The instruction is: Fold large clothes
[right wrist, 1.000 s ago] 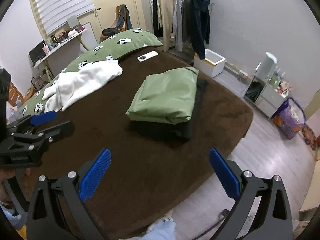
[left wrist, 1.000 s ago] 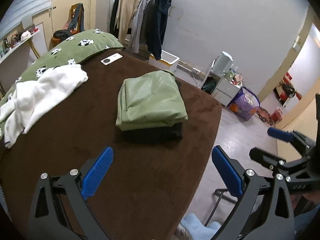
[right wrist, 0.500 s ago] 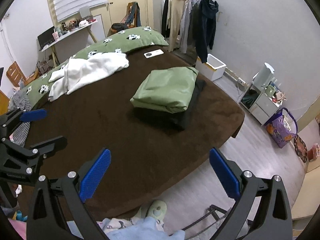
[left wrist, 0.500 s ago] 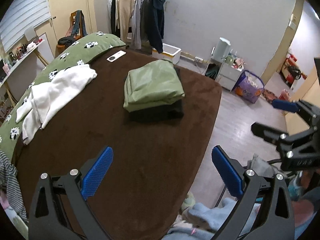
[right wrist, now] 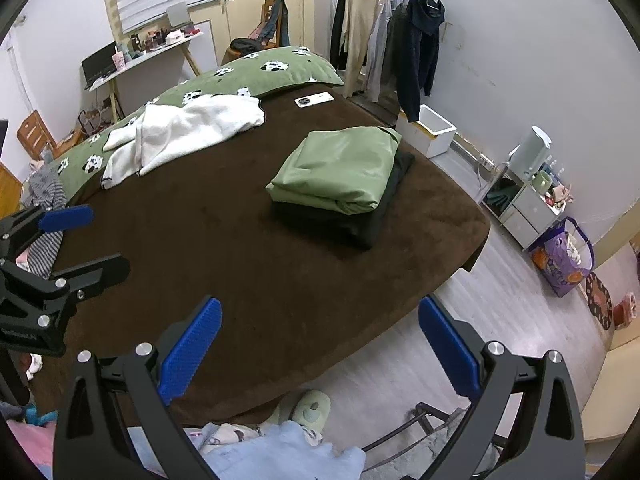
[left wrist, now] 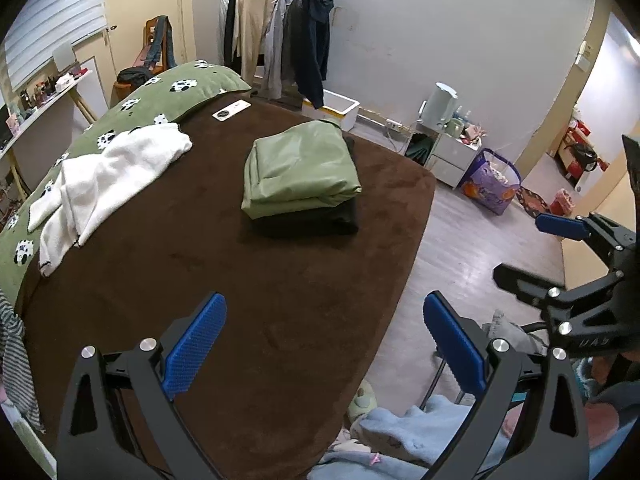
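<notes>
A folded green garment point(left wrist: 298, 170) point(right wrist: 340, 170) lies on top of a folded black garment point(left wrist: 316, 220) point(right wrist: 360, 224) on the brown blanket of the bed point(left wrist: 200, 264) point(right wrist: 240, 248). A crumpled white garment point(left wrist: 108, 178) point(right wrist: 188, 132) lies unfolded at the bed's far left. My left gripper point(left wrist: 324, 344) is open and empty, held above the bed's near edge; it also shows in the right wrist view point(right wrist: 76, 238). My right gripper point(right wrist: 320, 344) is open and empty, to the right of the left one; it also shows in the left wrist view point(left wrist: 532, 246).
A green cow-print duvet point(left wrist: 132, 120) runs along the bed's far side, with a white remote point(left wrist: 231, 111) beside it. A clothes rack point(left wrist: 280, 32) stands at the wall. A white box point(left wrist: 332, 106), a small cabinet point(left wrist: 452, 152) and a purple bag point(left wrist: 490, 186) stand on the floor.
Both grippers have pulled back and up from the bed, so the folded stack looks smaller and more of the floor and room shows. The clothes have not moved.
</notes>
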